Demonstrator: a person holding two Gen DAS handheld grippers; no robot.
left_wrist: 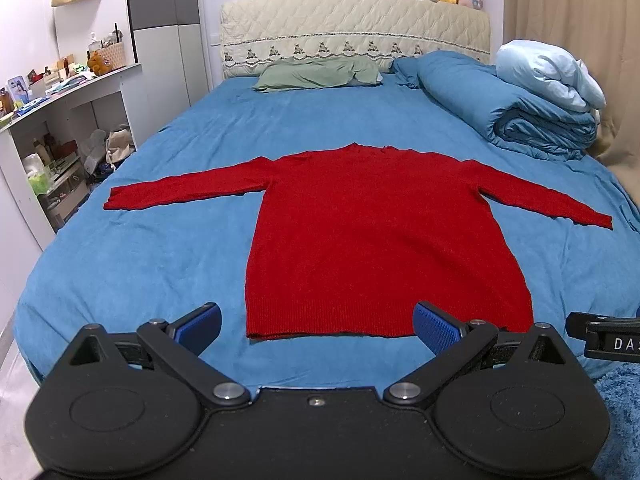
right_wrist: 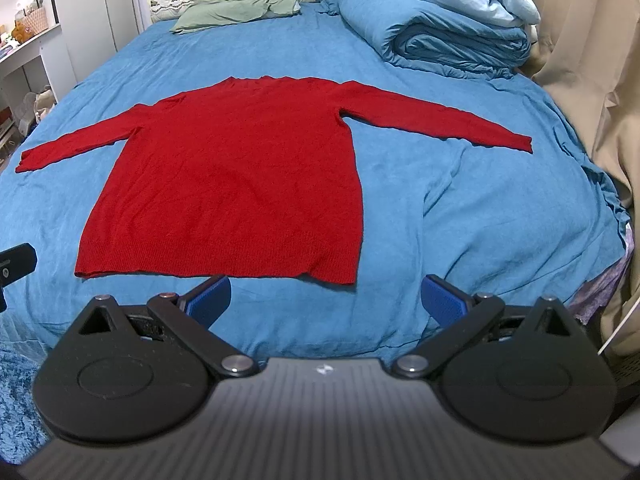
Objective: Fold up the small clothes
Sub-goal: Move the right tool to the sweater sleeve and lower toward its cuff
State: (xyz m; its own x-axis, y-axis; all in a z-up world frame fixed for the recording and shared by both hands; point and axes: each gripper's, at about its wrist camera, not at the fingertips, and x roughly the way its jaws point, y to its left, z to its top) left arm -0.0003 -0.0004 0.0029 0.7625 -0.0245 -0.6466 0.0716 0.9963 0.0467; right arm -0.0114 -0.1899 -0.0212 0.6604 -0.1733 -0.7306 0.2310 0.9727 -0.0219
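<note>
left wrist view, red sweater flat on blue bed (sleeves spread), left claw — right claw — both agape, empty

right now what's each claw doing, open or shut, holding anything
Left claw: open, holding nothing, hovering near the hem of the flat red knitted sweater.
Right claw: open, holding nothing, also short of the hem.

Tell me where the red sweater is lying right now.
The red sweater lies flat mid-bed on the blue sheet in both wrist views, sleeves spread, hem nearest the open left gripper; the green pillow and rolled duvet lie beyond its collar.
</note>
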